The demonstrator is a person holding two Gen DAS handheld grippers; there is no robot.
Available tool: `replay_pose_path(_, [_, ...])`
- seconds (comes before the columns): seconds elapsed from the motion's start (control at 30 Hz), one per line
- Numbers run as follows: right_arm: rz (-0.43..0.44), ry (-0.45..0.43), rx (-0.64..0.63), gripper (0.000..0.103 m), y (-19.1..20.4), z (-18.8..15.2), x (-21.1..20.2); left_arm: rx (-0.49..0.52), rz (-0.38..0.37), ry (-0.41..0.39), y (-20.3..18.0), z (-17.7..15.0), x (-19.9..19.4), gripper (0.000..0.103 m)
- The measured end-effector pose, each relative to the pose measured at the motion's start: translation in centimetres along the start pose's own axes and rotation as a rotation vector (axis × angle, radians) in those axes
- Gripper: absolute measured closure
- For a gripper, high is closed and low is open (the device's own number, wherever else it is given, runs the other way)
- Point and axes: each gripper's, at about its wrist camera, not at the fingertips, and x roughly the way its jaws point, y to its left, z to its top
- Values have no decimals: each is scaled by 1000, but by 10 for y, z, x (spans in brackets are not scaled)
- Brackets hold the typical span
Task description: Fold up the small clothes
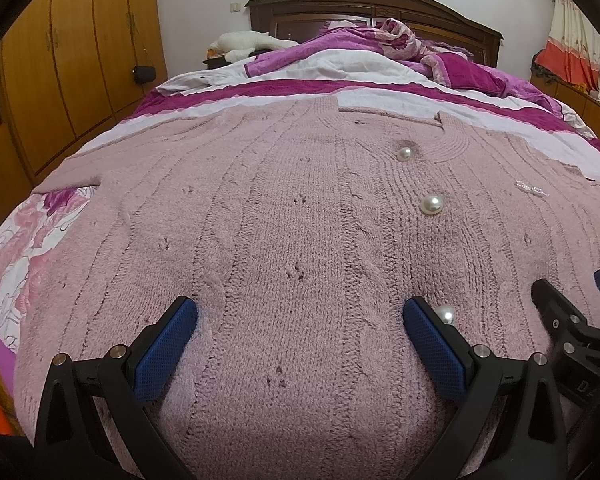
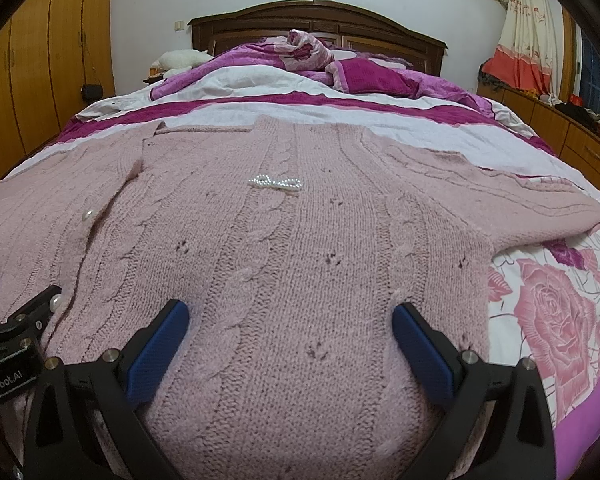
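Cardigan [image 1: 300, 240], pink cable-knit, lies spread flat and unfolded on the bed [image 2: 560, 320], filling the near half of both views, collar toward 12 o'clock and one sleeve [image 2: 520, 200] running out to 3 o'clock in the right wrist view. Left tongs [image 1: 300, 312] and right tongs [image 2: 292, 316] both released, jaws wide apart, tips low over the hem at 6 o'clock, side by side. Pearl buttons [image 1: 432, 204] line the placket; bead bow [image 2: 276, 183] sits on the chest.
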Motion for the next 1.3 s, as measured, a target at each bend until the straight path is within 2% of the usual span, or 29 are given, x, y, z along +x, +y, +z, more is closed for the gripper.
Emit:
replay_pose_path(0.13, [4,11,19,0,-2,2,0,14,-30,26,3,6,2,16])
replay_pose_path(0.23, [1,78,54,0,-4,13,5,59,-62,48,5,13,2,17])
replay_pose_path(0.3, [16,76,65,0,2,12,-2,57,-108,69,15,22,3,22])
replay_pose_path(0.37, [21,48,39,0,16,13,-11,32,-110,69,32,33,3,34])
replay_pose_path(0.5, [34,-5,-80,0,56,16,-20,-121,-111,87,102,57,13,44])
replay_pose_path(0.57, [54,-30,-138,0,75,19,-23,-226,-133,110,146,64,25,61])
replay_pose_path(0.6, [69,-36,-150,0,82,19,-23,-282,-149,119,169,68,32,65])
replay_pose_path(0.7, [171,-25,-187,0,107,22,-19,-454,-157,133,229,71,52,65])
replay_pose_path(0.77, [215,-5,-237,1,124,18,-13,-583,-225,126,264,66,68,61])
replay_pose_path(0.83, [212,-10,-296,1,136,15,-10,-667,-280,92,282,61,80,61])
replay_pose_path(0.9, [224,-38,-327,1,148,14,-12,-705,-298,52,293,63,87,61])
replay_pose_path(1.0, [229,-25,-329,1,153,12,-8,-698,-286,24,302,74,98,61])
replay_pose_path(1.13, [261,-5,-292,0,146,12,-4,-807,-308,-42,323,82,115,61])
replay_pose_path(1.2, [273,4,-280,0,143,13,-2,-781,-278,-37,324,93,127,61])
replay_pose_path(1.23, [274,7,-279,0,142,12,-1,-753,-262,-22,322,98,130,66])
replay_pose_path(1.27, [270,9,-280,0,142,13,1,-711,-216,2,318,106,132,88])
replay_pose_path(1.3, [266,7,-281,0,143,13,1,-697,-160,19,316,109,133,103])
